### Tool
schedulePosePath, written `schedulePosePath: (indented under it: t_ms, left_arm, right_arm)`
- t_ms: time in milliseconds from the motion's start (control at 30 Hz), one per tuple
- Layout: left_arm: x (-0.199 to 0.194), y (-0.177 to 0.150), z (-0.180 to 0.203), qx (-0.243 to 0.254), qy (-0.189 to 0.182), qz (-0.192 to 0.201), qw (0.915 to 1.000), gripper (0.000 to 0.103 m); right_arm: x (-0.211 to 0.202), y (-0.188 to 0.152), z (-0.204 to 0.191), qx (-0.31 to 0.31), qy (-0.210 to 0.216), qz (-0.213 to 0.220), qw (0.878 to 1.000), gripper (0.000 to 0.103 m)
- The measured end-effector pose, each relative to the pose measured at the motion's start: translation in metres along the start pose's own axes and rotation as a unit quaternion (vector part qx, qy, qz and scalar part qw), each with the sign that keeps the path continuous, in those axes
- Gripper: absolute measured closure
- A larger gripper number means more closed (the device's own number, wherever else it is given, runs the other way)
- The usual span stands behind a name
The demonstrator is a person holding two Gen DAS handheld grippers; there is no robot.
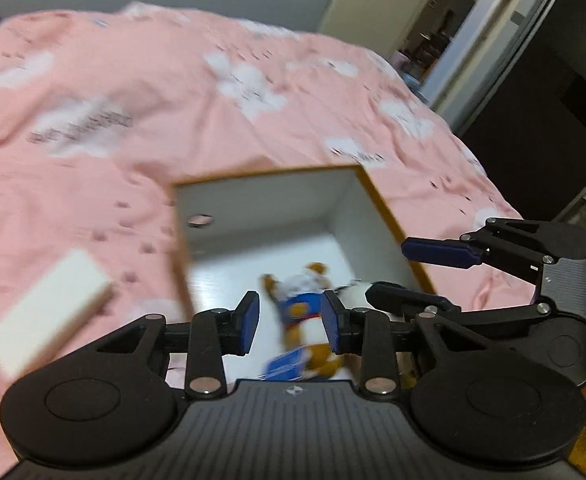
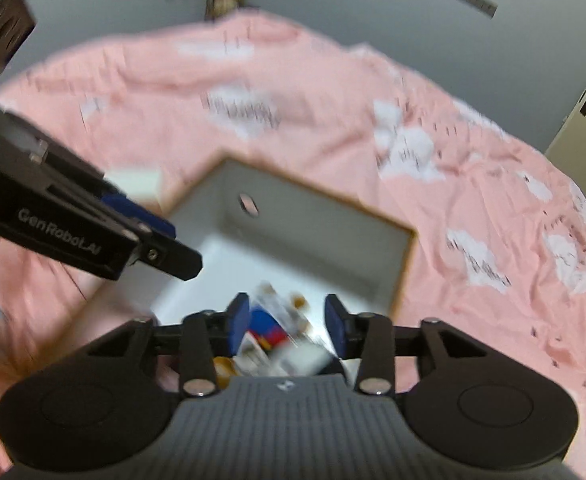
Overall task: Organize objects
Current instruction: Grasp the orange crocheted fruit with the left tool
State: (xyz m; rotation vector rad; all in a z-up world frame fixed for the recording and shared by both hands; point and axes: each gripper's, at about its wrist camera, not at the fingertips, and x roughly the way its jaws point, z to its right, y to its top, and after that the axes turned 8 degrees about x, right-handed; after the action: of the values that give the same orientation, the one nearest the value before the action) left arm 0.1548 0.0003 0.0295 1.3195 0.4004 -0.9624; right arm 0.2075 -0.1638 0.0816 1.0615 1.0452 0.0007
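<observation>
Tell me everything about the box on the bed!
The box is open on top, with pale grey-white inner walls and a thin brown rim that looks like wood. One wall has a small oval hole. It sits on the pink bedcover, slightly sunk in. Inside lies a blurry stuffed toy in brown, white and blue.

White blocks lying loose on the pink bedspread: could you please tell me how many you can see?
1: a white block lies on the pink bedspread, outside the box, off its left wall. Others may be hidden by the grippers.
</observation>
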Motion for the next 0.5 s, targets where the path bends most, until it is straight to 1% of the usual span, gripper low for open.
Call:
schedulePosePath:
  t_ms: [67,133,267,367,400,433,467,500]
  left_arm:
    - [-0.018,-0.007,-0.015,-0.012,0.014,0.007,0.9998,0.066]
    - [-0.033,-0.017,-0.033,-0.034,0.040,0.005,0.9986,0.066]
    - [-0.049,-0.041,-0.069,-0.079,0.089,-0.008,0.9929,0.066]
    - [-0.050,-0.061,-0.092,-0.101,0.123,-0.027,0.9869,0.066]
    - [-0.049,-0.066,-0.098,-0.108,0.132,-0.034,0.9848,0.065]
    - [-0.046,-0.071,-0.105,-0.116,0.138,-0.041,0.9828,0.065]
    - [-0.041,-0.076,-0.110,-0.123,0.146,-0.050,0.9803,0.065]
    - [-0.040,-0.079,-0.115,-0.124,0.155,-0.057,0.9784,0.063]
  right_arm:
    - [-0.002,0.003,-0.017,0.008,0.028,0.026,0.999,0.049]
    - [0.004,0.006,-0.035,0.015,0.049,0.034,0.998,0.048]
    - [0.026,0.010,-0.069,0.051,0.110,0.013,0.993,0.049]
    - [0.044,0.011,-0.095,0.062,0.130,-0.004,0.990,0.049]
    - [0.051,0.011,-0.103,0.067,0.134,-0.008,0.989,0.050]
    - [0.055,0.011,-0.109,0.071,0.138,-0.012,0.988,0.055]
    - [0.061,0.010,-0.114,0.073,0.142,-0.019,0.987,0.057]
    - [0.069,0.009,-0.121,0.073,0.142,-0.028,0.987,0.062]
